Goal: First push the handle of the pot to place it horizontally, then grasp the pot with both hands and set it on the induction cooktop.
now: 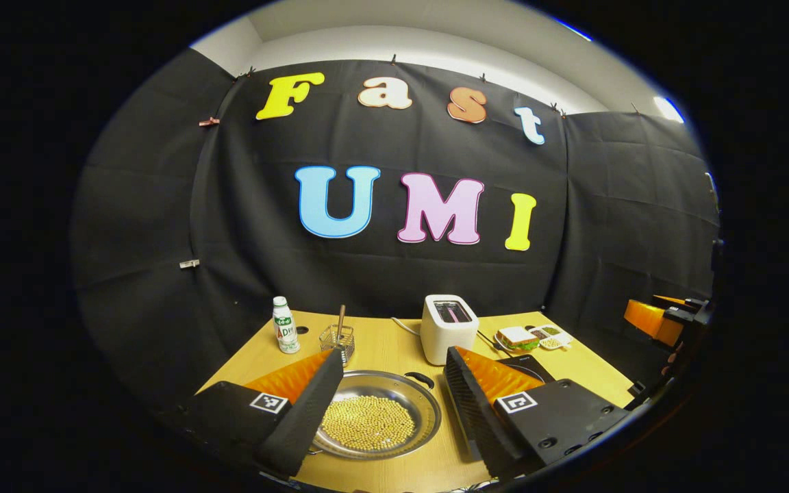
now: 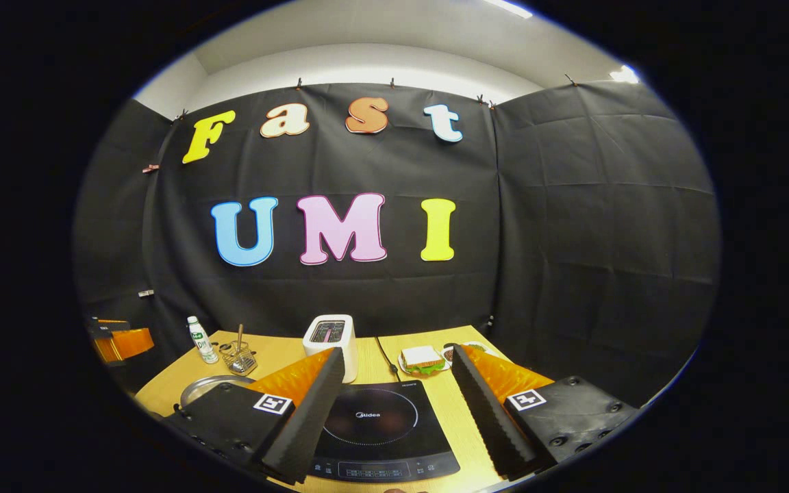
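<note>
A shallow steel pot full of pale beans sits on the wooden table, low between the fingers of my left gripper, which is open and held above it. A black loop handle shows on the pot's far right rim. The black induction cooktop lies below my right gripper, which is open with nothing in it. In the right gripper view the pot's rim peeks out at the left. A corner of the cooktop also appears right of the pot.
A white toaster stands behind the pot, its cord trailing left. A small bottle and a wire basket holding a stick stand at the back left. A sandwich on a plate and a small dish lie at the back right.
</note>
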